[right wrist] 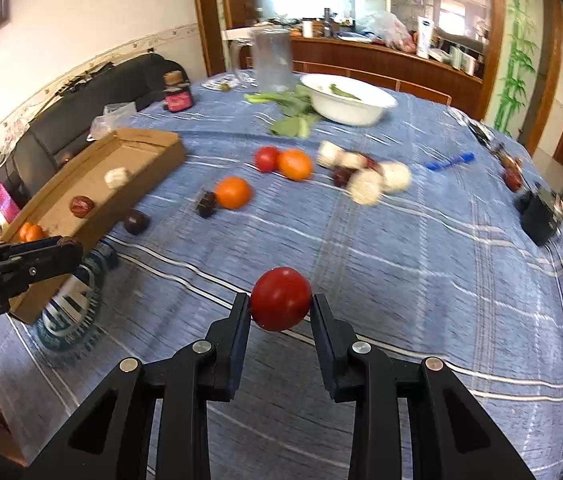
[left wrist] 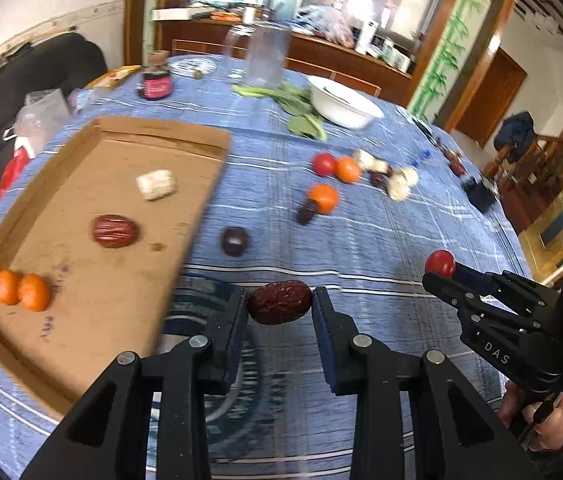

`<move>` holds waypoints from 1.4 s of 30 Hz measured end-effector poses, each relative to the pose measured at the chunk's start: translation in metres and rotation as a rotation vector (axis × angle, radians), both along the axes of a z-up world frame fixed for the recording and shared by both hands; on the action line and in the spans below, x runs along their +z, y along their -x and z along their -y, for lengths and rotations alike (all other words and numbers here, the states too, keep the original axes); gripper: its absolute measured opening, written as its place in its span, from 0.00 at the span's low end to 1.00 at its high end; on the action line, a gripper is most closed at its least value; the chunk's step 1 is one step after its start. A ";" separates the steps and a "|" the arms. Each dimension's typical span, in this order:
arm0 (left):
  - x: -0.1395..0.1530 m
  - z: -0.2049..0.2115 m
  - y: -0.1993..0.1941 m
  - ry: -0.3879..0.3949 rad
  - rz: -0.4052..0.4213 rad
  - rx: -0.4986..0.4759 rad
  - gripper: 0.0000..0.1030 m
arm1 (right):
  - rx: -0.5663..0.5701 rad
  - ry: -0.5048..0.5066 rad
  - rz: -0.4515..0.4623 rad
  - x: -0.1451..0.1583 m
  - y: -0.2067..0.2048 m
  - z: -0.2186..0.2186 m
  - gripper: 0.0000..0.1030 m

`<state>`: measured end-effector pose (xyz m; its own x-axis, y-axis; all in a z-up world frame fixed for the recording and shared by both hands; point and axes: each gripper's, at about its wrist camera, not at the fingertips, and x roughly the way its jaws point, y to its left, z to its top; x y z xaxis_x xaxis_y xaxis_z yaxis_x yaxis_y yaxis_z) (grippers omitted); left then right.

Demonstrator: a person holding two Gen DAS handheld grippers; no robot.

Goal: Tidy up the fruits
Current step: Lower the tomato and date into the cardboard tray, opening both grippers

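Blue plaid cloth (right wrist: 421, 264) covers the dining table, with a wooden sideboard and a mirror behind it.

Left gripper (left wrist: 280, 306): fingers drawn in close, pinching a wrinkled red date (left wrist: 279, 307) end to end between the pads, lifted clear of the cloth. It sits just beside the near corner of the cardboard tray (left wrist: 185, 136). From the right wrist view this gripper shows only side-on at the left edge, and the date is barely a dark sliver at its tip.

Right gripper (right wrist: 280, 300): fingers likewise narrow, clamped on a red cherry tomato (right wrist: 280, 299), both pads touching its sides. A hand (left wrist: 541, 420) grips its handle, cut off by the frame edge.

Tray contents: two small oranges (left wrist: 21, 292) touching each other in the near left corner, another date (left wrist: 114, 231), and a pale block (left wrist: 156, 185) I cannot identify.

Loose on the cloth: a dark date (left wrist: 234, 241) just outside the tray, an orange (left wrist: 324, 198) touching a dark fruit, a tomato and an orange side by side (left wrist: 335, 167), and pale lumps beyond, too blurred to name. A white bowl (right wrist: 351, 100) stands at the far side with leafy greens (right wrist: 291, 114) beside it. A patterned glass dish (right wrist: 69, 312) is partly hidden under the tray's corner.
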<state>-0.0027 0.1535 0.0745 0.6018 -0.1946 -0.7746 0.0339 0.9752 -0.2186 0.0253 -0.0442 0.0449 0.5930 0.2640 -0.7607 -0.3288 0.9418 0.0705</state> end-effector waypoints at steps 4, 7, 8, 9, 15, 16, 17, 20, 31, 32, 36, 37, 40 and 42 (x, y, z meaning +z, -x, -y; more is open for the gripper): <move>0.002 -0.038 0.005 0.004 0.004 0.058 0.31 | 0.049 -0.010 0.009 0.009 -0.008 -0.039 0.33; 0.002 -0.066 0.006 0.003 0.004 0.101 0.31 | 0.096 -0.016 0.009 0.013 -0.017 -0.075 0.33; 0.002 -0.077 0.007 0.000 0.004 0.119 0.31 | 0.105 -0.016 0.009 0.014 -0.019 -0.083 0.33; 0.002 -0.088 0.007 -0.004 0.004 0.134 0.31 | 0.118 -0.017 0.010 0.015 -0.023 -0.094 0.33; -0.001 -0.150 -0.004 -0.032 0.004 0.226 0.31 | 0.176 -0.038 0.017 0.025 -0.053 -0.158 0.33; -0.002 -0.161 -0.008 -0.037 0.002 0.240 0.31 | 0.181 -0.047 0.013 0.026 -0.061 -0.170 0.33; -0.004 -0.168 -0.011 -0.040 0.000 0.248 0.31 | 0.185 -0.051 0.012 0.026 -0.067 -0.178 0.33; -0.011 -0.190 -0.026 -0.050 -0.017 0.275 0.31 | 0.198 -0.047 0.008 0.024 -0.087 -0.205 0.33; -0.038 -0.207 -0.069 -0.055 -0.078 0.274 0.31 | 0.258 0.028 -0.058 -0.008 -0.141 -0.275 0.33; -0.040 -0.208 -0.071 -0.054 -0.086 0.274 0.31 | 0.261 0.035 -0.066 -0.012 -0.144 -0.279 0.33; -0.048 -0.209 -0.080 -0.052 -0.112 0.274 0.31 | 0.275 0.048 -0.095 -0.022 -0.152 -0.287 0.33; -0.050 -0.209 -0.081 -0.056 -0.119 0.275 0.31 | 0.278 0.049 -0.099 -0.024 -0.153 -0.288 0.33; -0.052 -0.210 -0.085 -0.067 -0.126 0.276 0.31 | 0.285 0.059 -0.110 -0.028 -0.158 -0.292 0.33; -0.052 -0.209 -0.086 -0.077 -0.133 0.277 0.31 | 0.291 0.059 -0.117 -0.028 -0.159 -0.293 0.33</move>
